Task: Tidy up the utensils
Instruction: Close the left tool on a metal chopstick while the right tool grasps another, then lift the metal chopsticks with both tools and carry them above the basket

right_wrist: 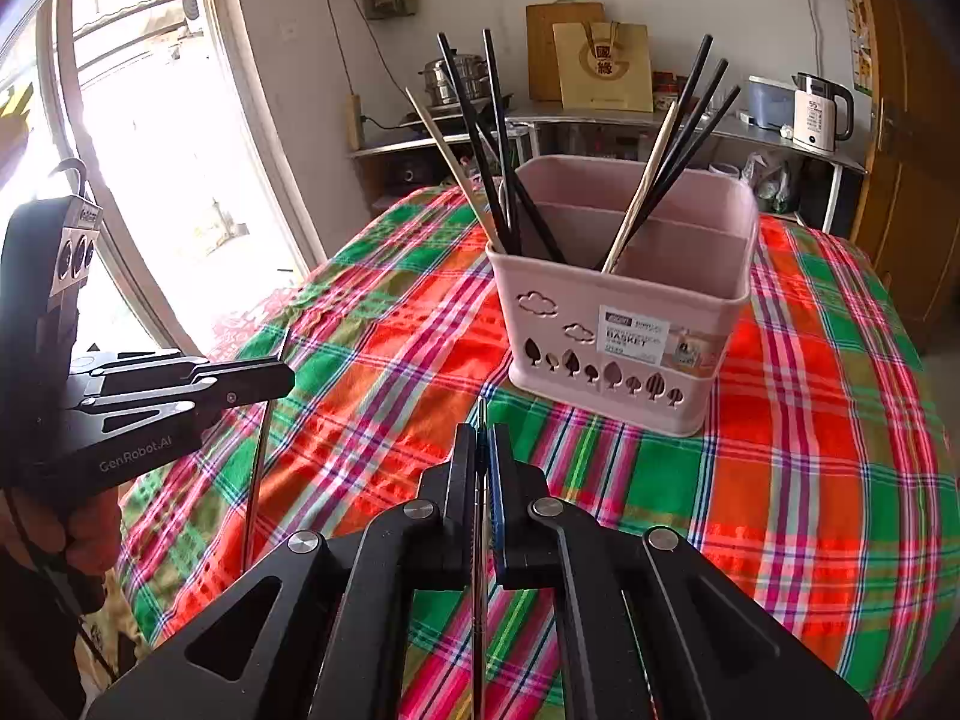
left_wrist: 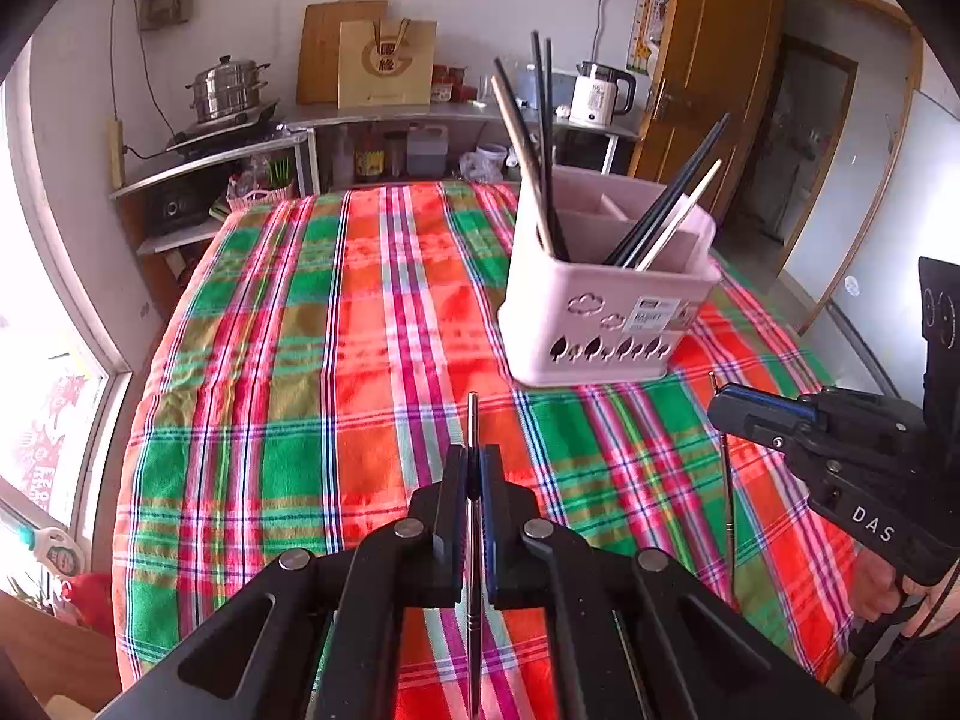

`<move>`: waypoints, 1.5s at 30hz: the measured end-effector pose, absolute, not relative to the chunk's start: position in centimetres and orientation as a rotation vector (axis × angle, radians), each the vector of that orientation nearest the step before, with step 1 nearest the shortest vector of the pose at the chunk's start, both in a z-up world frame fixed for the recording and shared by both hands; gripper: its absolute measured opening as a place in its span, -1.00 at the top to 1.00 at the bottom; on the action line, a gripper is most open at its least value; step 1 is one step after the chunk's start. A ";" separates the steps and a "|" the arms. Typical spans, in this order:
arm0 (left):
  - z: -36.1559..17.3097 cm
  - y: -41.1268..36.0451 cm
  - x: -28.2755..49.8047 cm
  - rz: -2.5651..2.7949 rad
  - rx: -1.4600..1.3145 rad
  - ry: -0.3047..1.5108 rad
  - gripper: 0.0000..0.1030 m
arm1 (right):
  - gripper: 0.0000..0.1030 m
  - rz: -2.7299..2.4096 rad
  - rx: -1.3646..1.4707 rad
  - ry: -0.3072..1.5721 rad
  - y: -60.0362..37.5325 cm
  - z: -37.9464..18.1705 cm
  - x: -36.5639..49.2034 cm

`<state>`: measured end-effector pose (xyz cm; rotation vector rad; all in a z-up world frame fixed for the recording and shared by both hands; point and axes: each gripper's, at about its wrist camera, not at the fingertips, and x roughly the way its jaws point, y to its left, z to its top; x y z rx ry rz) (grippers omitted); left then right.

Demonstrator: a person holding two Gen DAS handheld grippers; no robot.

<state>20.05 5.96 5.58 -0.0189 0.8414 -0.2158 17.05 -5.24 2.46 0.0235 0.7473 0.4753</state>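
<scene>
Left gripper (left_wrist: 474, 468) and right gripper (right_wrist: 482, 450) each clamp a thin metal chopstick (left_wrist: 473, 420) (right_wrist: 481, 414) above the plaid tablecloth (left_wrist: 288, 330), near the pink plastic basket (right_wrist: 624, 324)

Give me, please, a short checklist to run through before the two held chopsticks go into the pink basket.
1. Left gripper shut on its metal chopstick: ok.
2. Right gripper shut on its metal chopstick: ok.
3. Both chopsticks lifted off the tablecloth: ok.
4. Pink basket upright: ok.
5. Free room in the basket: ok, rear compartments look empty.
6. Grip firm enough not to slip: cannot tell.
</scene>
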 end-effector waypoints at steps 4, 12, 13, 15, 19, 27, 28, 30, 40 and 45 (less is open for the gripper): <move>8.0 5.5 19.5 -0.231 -0.024 0.788 0.93 | 0.92 0.467 0.039 0.696 -6.4 4.5 16.4; 9.7 5.1 18.1 -0.254 -0.032 0.746 0.93 | 0.92 0.458 0.056 0.629 -8.2 6.6 14.9; 9.7 5.1 17.9 -0.255 -0.035 0.747 0.93 | 0.92 0.458 0.058 0.625 -8.4 6.6 14.7; 9.5 5.1 17.4 -0.261 -0.041 0.751 0.93 | 0.92 0.460 0.061 0.620 -8.7 6.6 14.3; 9.2 5.0 16.9 -0.257 -0.036 0.756 0.93 | 0.93 0.471 0.050 0.622 -9.1 6.6 13.3; 9.3 4.7 16.0 -0.266 -0.030 0.763 0.93 | 0.93 0.480 0.027 0.619 -10.1 6.7 11.5; 9.3 4.7 15.9 -0.268 -0.030 0.762 0.93 | 0.93 0.482 0.024 0.620 -10.1 6.7 11.2; 9.5 4.7 15.8 -0.272 -0.033 0.759 0.93 | 0.93 0.482 0.018 0.618 -10.3 6.7 11.1; 11.2 4.2 16.4 -0.311 -0.057 0.737 0.93 | 0.93 0.472 0.026 0.571 -10.8 8.2 11.3; 11.7 4.5 17.9 -0.337 -0.111 0.740 0.93 | 0.93 0.458 0.058 0.539 -11.3 9.1 11.9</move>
